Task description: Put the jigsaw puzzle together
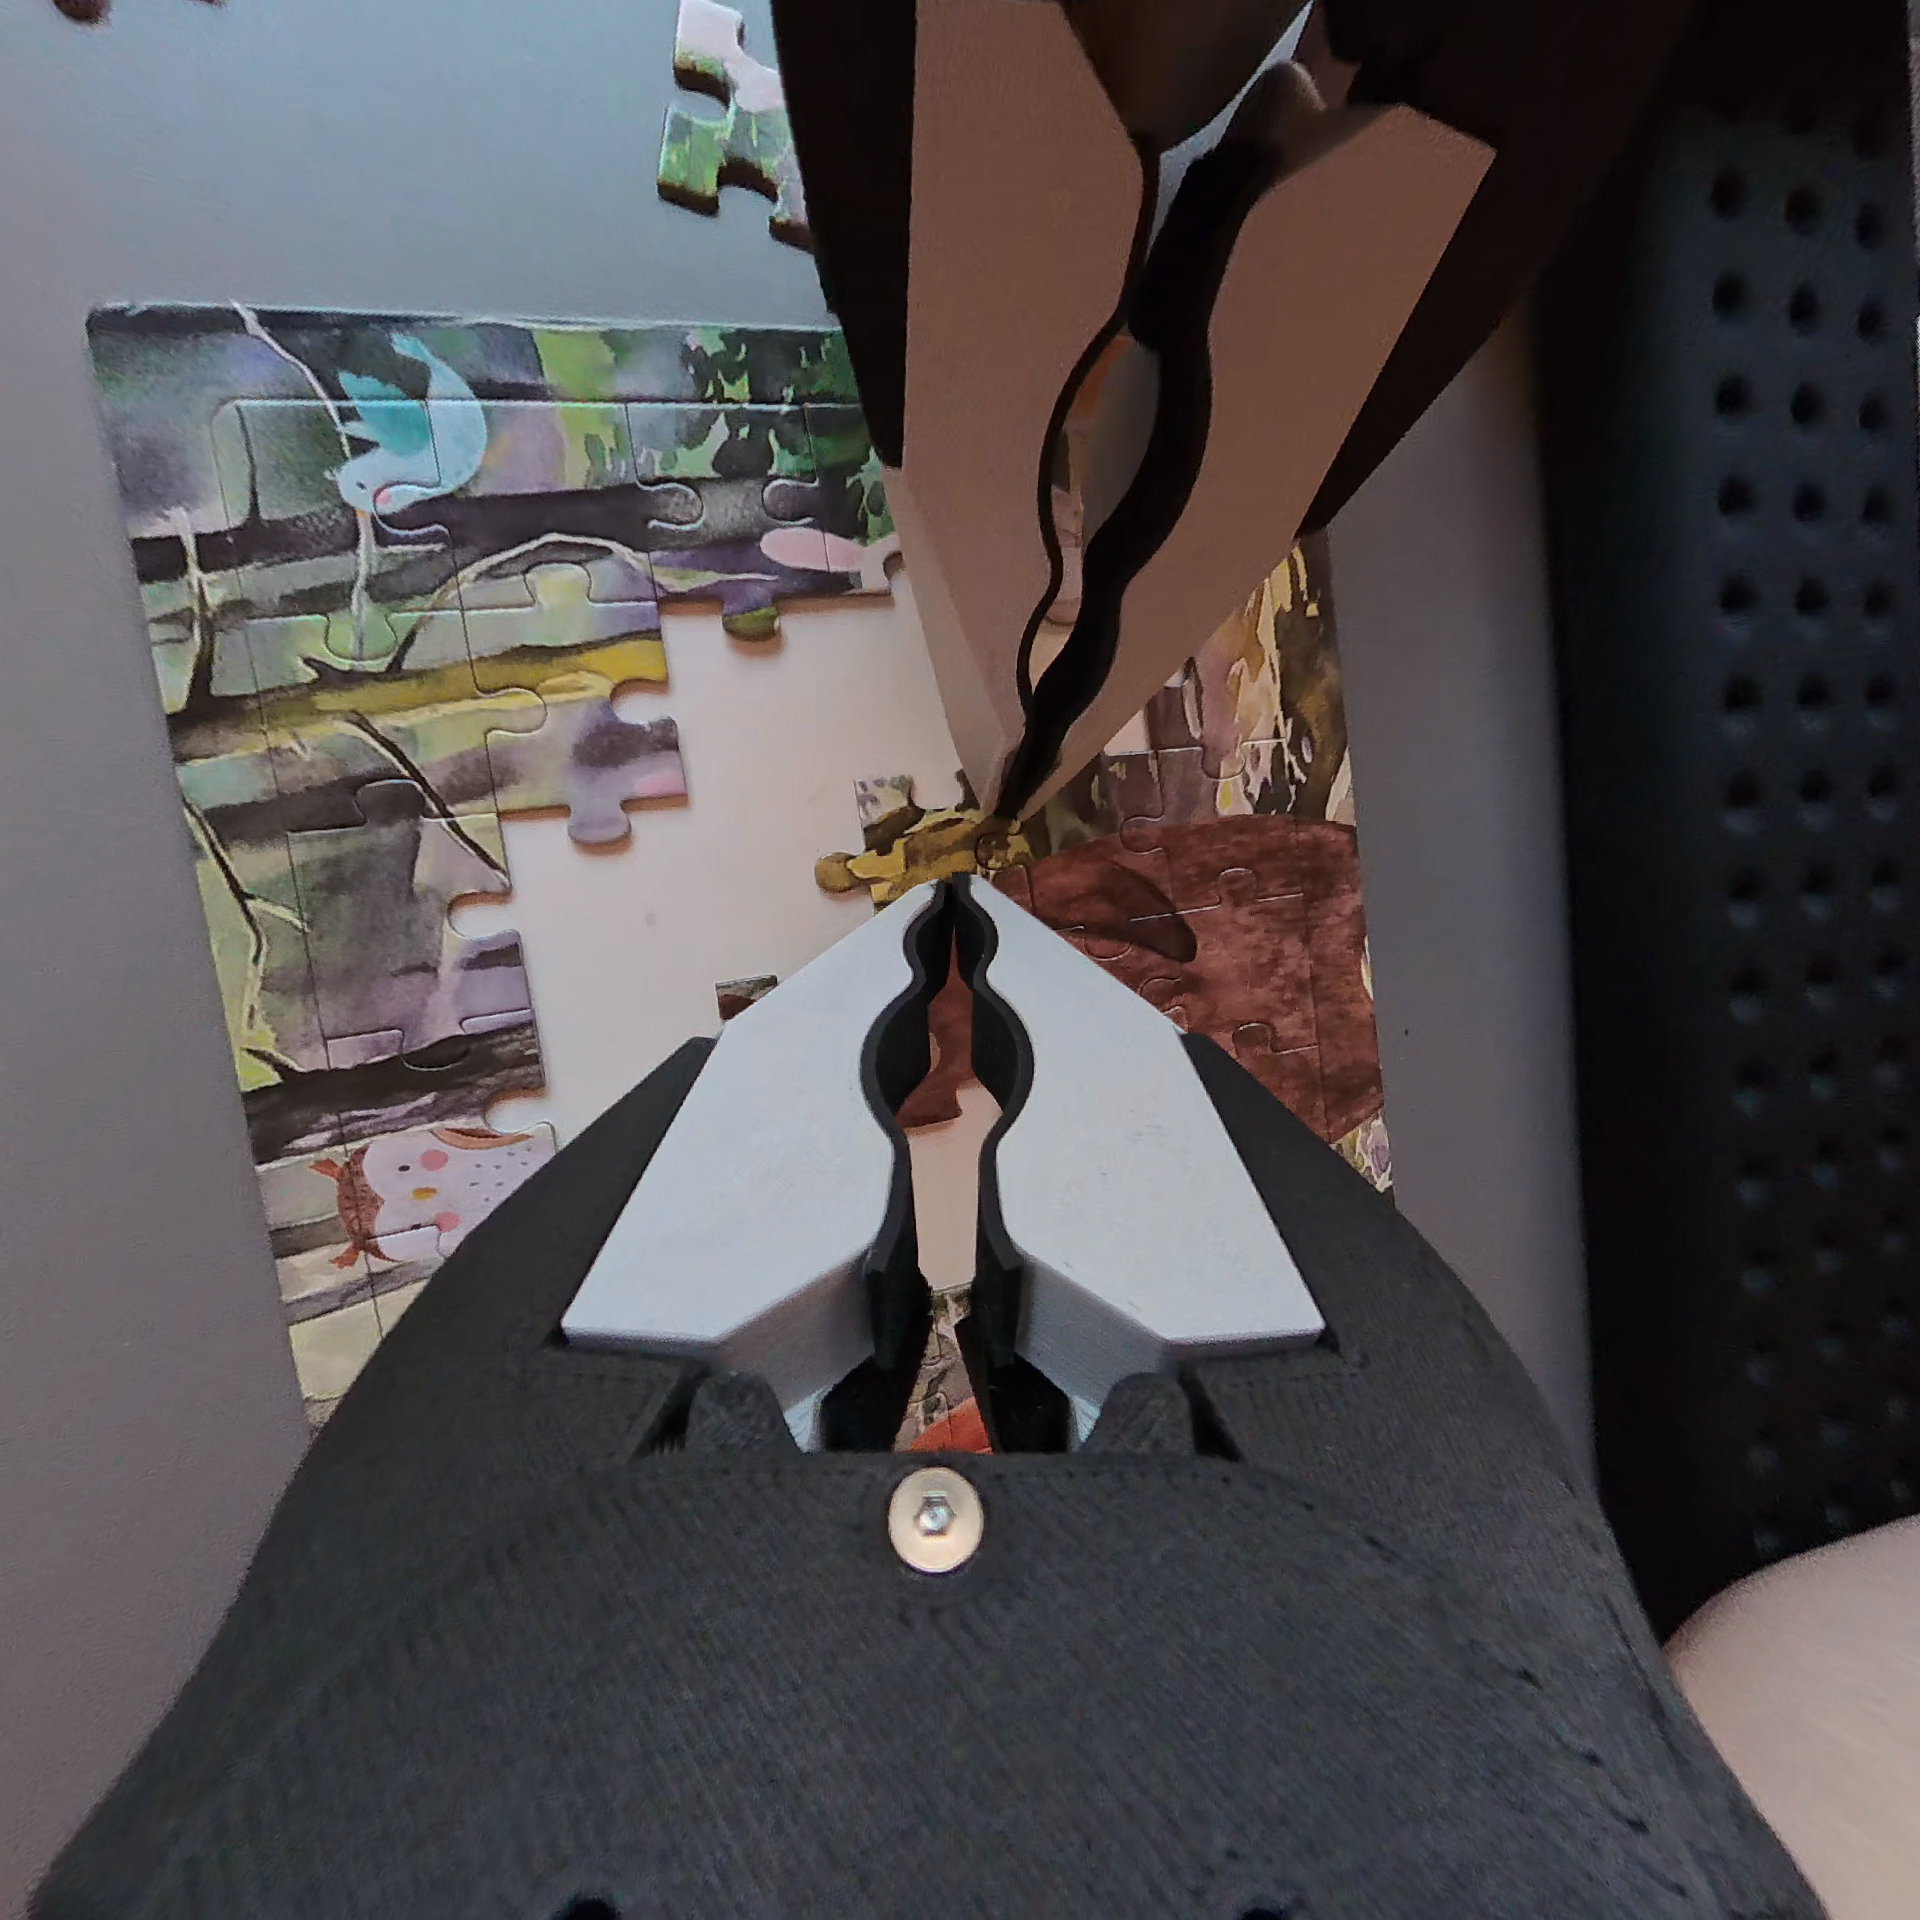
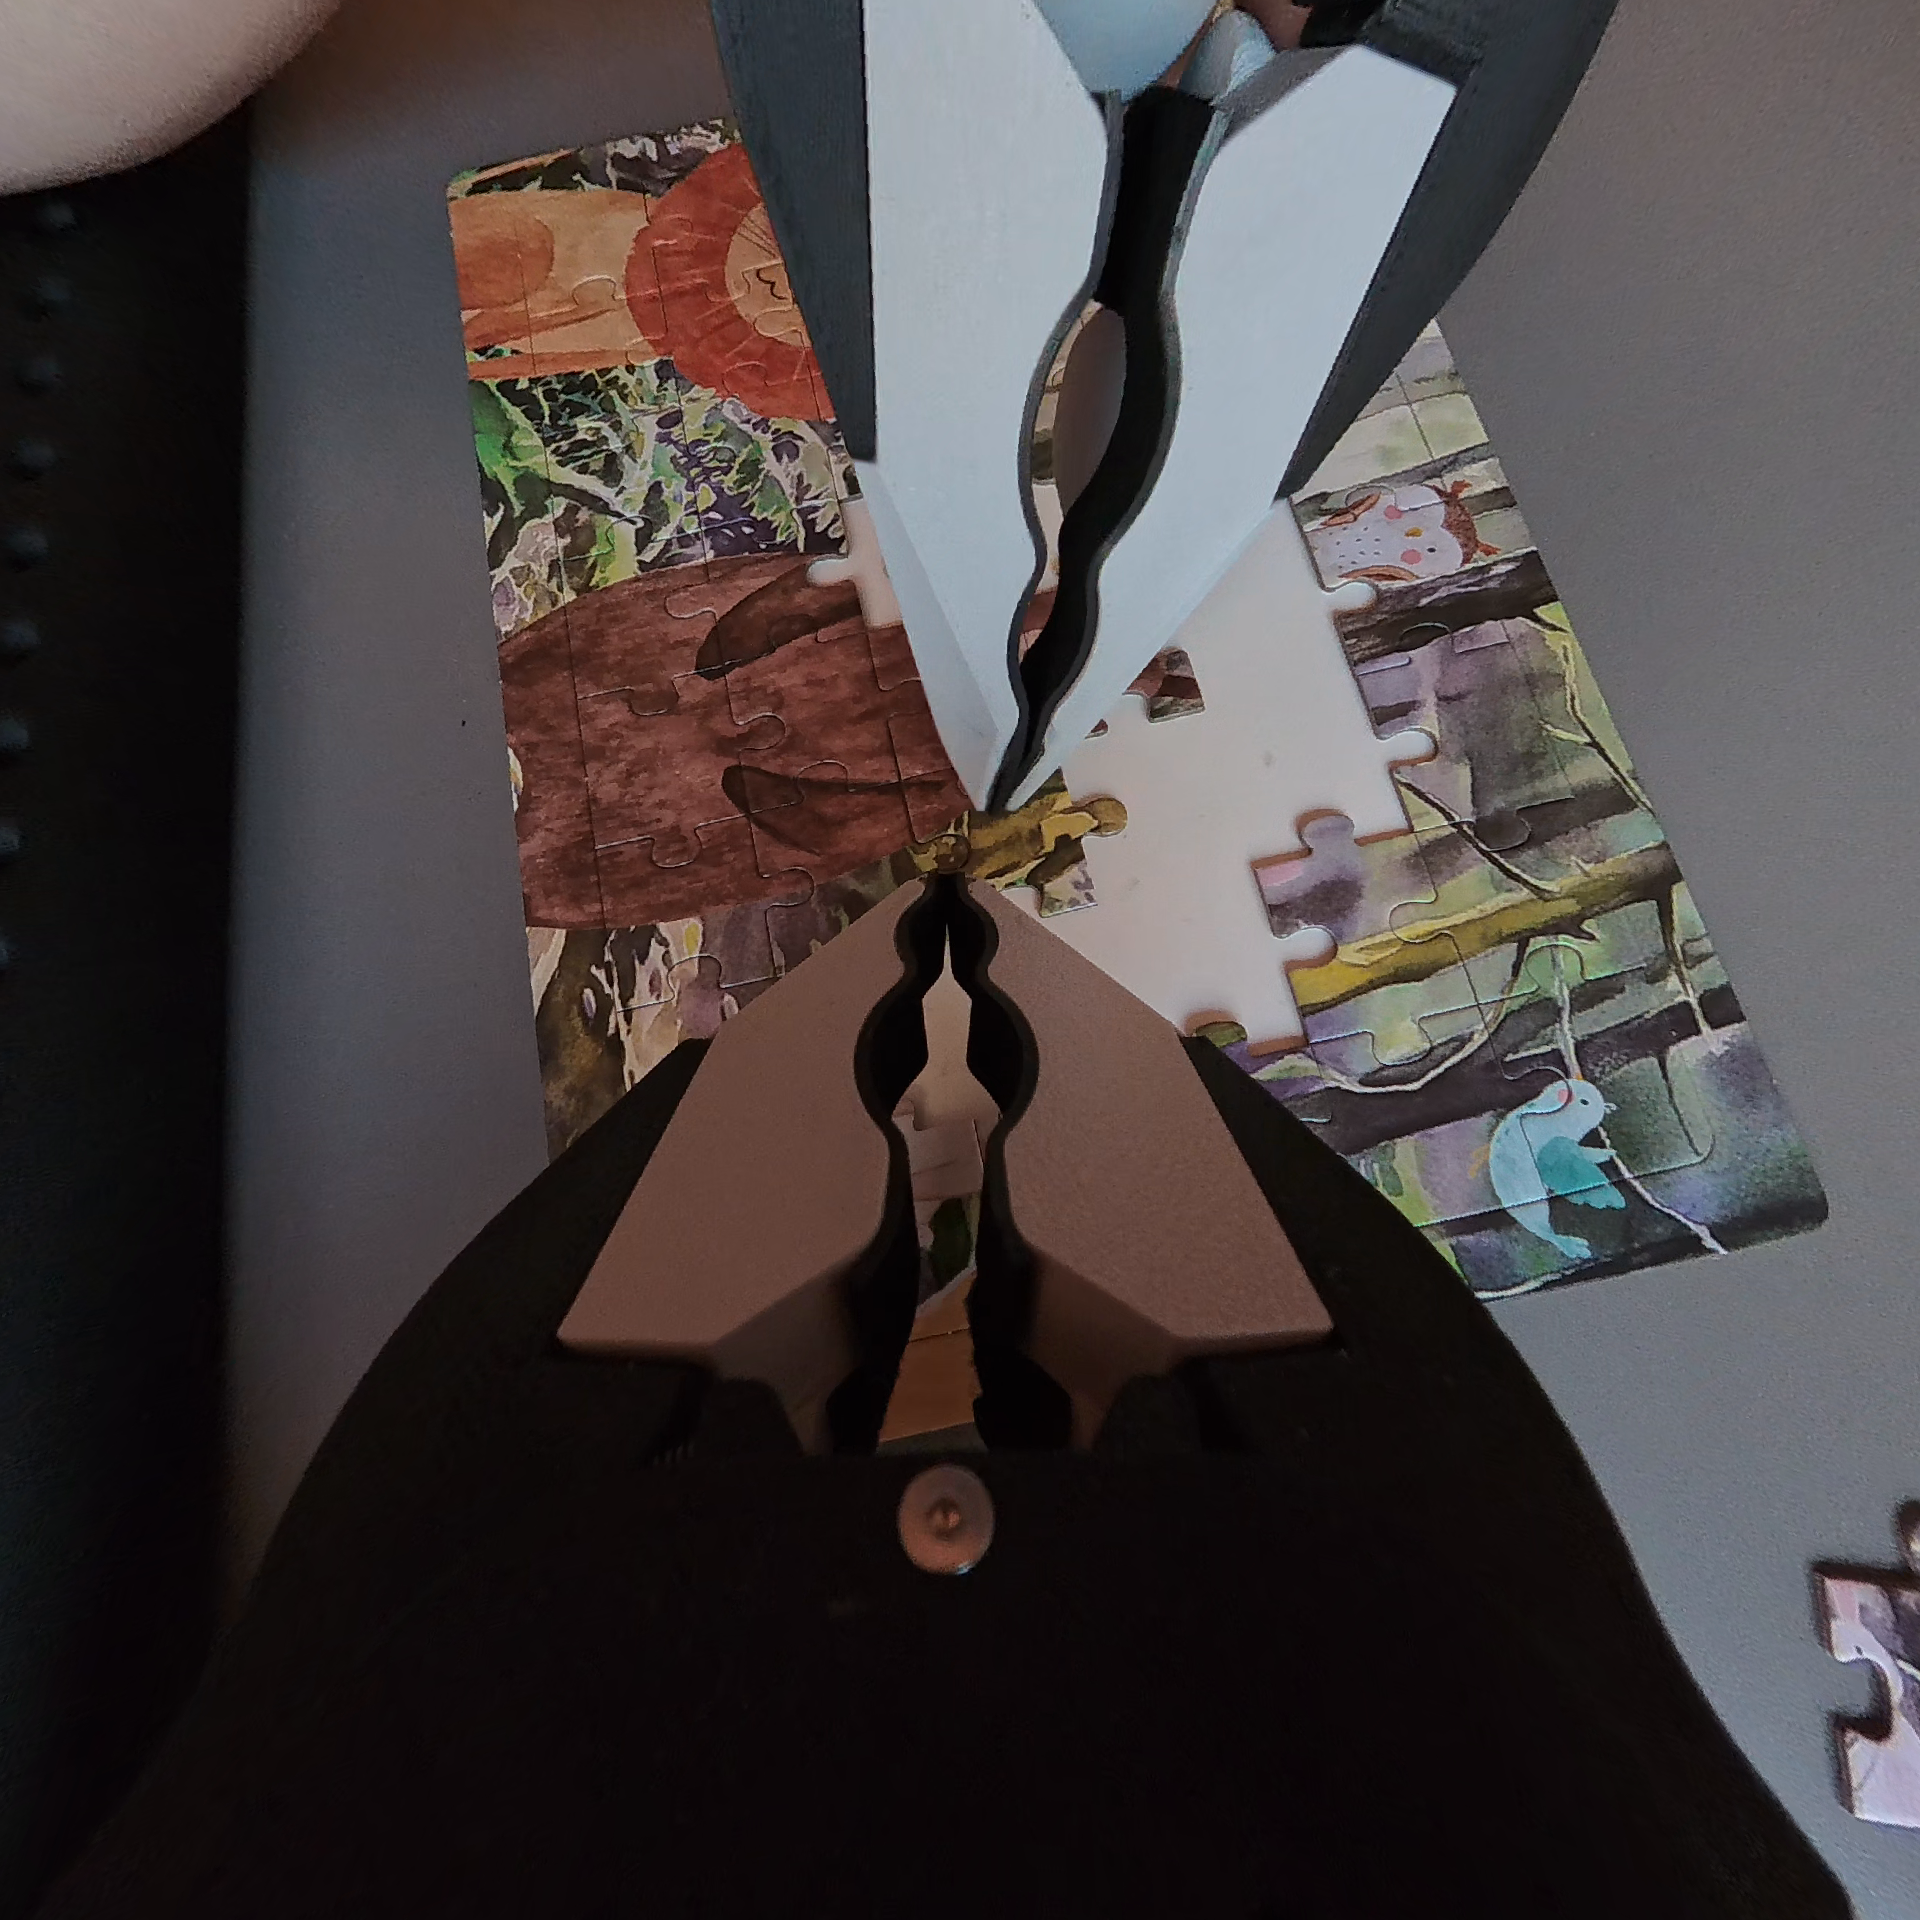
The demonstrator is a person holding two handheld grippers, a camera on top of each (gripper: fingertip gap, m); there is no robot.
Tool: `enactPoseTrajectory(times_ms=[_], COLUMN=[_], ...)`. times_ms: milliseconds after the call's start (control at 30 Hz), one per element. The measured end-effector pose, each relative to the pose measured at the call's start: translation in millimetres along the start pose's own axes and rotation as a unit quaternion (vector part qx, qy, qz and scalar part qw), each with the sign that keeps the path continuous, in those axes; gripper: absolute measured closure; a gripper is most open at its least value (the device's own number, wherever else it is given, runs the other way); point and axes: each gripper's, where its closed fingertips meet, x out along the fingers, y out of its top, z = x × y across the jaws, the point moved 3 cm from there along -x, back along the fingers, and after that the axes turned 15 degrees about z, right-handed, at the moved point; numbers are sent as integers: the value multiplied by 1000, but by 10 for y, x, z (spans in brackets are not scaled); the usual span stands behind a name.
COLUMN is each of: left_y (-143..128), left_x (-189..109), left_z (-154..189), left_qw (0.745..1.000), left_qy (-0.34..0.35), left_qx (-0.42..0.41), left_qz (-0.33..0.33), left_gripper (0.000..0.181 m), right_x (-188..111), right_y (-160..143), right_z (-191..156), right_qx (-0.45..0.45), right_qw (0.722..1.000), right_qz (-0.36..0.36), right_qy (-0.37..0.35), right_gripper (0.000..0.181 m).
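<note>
On a grey table point(image 1: 416, 156), beside a dark perforated panel point(image 1: 1766, 623), lies the part-built jigsaw puzzle point(image 1: 364, 727), a white gap open in its middle. At the gap's edge by the brown patch sits a yellow-green piece point(image 1: 914, 847). The left gripper point(image 1: 958, 883) and right gripper point(image 2: 948, 883) meet tip to tip over that piece, each with jaws drawn together, tips on or just above it; a grasp cannot be told. The piece's long axis runs out from the brown patch into the gap. Loose pieces point(image 1: 727, 135) lie beyond the puzzle's border.
</note>
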Motion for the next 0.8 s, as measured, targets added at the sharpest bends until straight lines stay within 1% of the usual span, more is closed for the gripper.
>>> enactPoseTrajectory(times_ms=[200, 400, 467, 533, 567, 633, 700, 733, 800], left_y=[-28, -21, -18, 53, 141, 371, 571, 637, 708], left_x=[-3, -2, -10, -75, -150, -384, -678, -822, -1075], left_z=[-7, -6, -13, -42, -42, -45, -22, -12, 6], left_qw=[999, 999, 1000, 999, 998, 989, 975, 968, 958], left_qy=[-8, -5, -7, 1, 0, 9, 26, 42, 82], left_qx=[-41, -34, -25, -16, -18, -20, -6, 5, 28], left_qz=[6, -2, 1, 31, 63, 145, 220, 246, 274], left_gripper=[181, 181, 181, 181, 181, 181, 181, 181, 181], right_x=[-1, -2, -8, -87, -190, -546, -1080, -1389, -1995], right_y=[-2, 0, 10, 125, 252, 531, 755, 827, 860], right_z=[0, 3, -2, 8, 53, 234, 438, 525, 671], right_qx=[-2, 10, 18, 19, 9, -13, -39, -48, -41], right_qw=[1000, 1000, 1000, 998, 996, 987, 970, 959, 936], right_qz=[-1, 6, 19, 53, 88, 154, 197, 213, 226], right_qy=[1, 3, 17, 31, 21, -43, -135, -182, -266], right_gripper=[181, 181, 181, 181, 181, 181, 181, 180, 171])
